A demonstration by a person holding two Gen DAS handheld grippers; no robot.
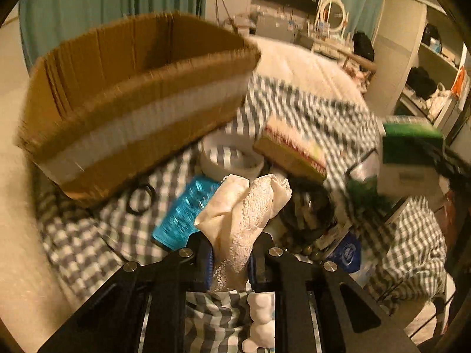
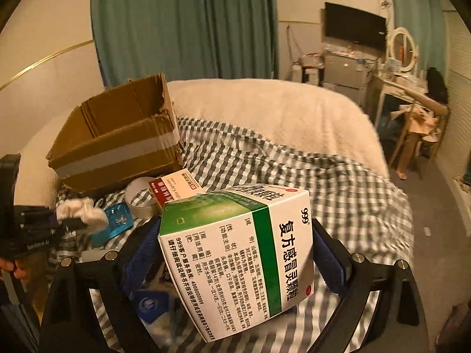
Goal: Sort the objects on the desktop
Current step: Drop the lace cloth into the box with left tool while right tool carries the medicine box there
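Left gripper [image 1: 229, 261] pinches a cream lace cloth [image 1: 244, 214] between its fingers, lifted over the checkered bedsheet [image 1: 88, 235]. Right gripper [image 2: 235, 253] clamps a green-and-white medicine box [image 2: 235, 259], tilted, held above the sheet. Below the cloth: blue blister pack [image 1: 185, 214], black hair tie [image 1: 141, 198], dark beads [image 1: 306, 250], blue round-logo packet [image 1: 347, 253]. Just beyond, a white tape roll [image 1: 229, 158] touching a red-and-white box [image 1: 291, 150]. Further back left, open cardboard box [image 1: 132, 103] with a white tape band, resting on the sheet. Behind it a cream blanket [image 2: 279, 111], teal curtain [image 2: 182, 23], dark screen [image 2: 354, 26] on the wall.
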